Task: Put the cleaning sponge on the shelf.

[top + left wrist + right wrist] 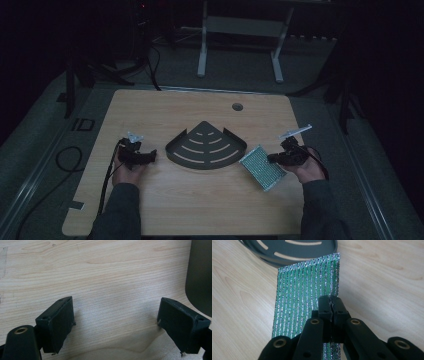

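Room: dark; beyond the table only a pale frame stand point(240, 35) and floor cables can be made out.
Table point(150, 115): light wood, with a round hole point(237, 106) near the far edge.
Tray point(206, 145): dark, fan-shaped, slotted, at the table's centre; cut off by the frame edge in both gripper views.
Sponge cloth point(307, 290): green with silver ribbing, flat on the wood just right of the tray; its near end is hidden behind the jaws.
Right gripper point(331, 305): jaws pressed together on the cloth's edge.
Left gripper point(116, 322): jaws spread wide over bare wood, left of the tray, holding nothing.
Hands: partly hidden under the grippers.
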Action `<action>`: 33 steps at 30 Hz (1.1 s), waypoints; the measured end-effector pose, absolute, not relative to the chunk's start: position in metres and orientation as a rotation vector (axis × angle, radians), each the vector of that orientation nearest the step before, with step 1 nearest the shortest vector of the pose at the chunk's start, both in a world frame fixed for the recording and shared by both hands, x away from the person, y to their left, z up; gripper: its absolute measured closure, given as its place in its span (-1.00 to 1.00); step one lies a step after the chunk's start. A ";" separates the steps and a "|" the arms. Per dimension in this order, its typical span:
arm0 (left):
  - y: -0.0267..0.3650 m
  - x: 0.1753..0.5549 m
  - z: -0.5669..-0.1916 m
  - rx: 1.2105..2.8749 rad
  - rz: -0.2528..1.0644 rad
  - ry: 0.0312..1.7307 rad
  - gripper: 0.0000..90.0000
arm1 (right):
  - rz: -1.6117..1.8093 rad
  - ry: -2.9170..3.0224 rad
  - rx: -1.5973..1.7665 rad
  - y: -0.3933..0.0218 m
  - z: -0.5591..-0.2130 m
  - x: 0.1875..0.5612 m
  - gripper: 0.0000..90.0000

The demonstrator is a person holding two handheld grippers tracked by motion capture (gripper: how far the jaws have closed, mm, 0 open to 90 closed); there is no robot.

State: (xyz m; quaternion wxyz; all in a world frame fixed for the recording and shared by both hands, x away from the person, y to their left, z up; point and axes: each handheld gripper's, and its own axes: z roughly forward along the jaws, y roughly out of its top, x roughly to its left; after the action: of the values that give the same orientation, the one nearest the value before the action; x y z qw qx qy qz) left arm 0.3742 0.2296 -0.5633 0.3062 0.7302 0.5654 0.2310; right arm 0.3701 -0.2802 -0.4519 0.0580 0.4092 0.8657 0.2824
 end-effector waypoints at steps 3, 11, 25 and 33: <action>0.230 0.374 -0.563 1.932 0.611 1.496 -0.68 | 0.854 2.616 1.232 -0.279 -0.448 0.372 0.96; 0.230 0.374 -0.563 1.932 0.611 1.496 -0.68 | 0.865 2.608 1.193 -0.270 -0.436 0.377 0.96; 0.230 0.374 -0.563 1.931 0.611 1.497 -0.68 | 0.864 2.614 1.155 -0.256 -0.427 0.389 0.96; 0.229 0.374 -0.563 1.930 0.611 1.497 -0.68 | 0.875 2.607 1.152 -0.253 -0.425 0.394 0.96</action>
State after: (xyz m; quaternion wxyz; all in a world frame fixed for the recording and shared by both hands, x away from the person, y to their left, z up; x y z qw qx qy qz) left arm 0.3743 0.2295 -0.5633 0.3068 0.7296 0.5659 0.2311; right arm 0.3943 -0.2530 -0.4253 0.0801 0.3850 0.8717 0.2925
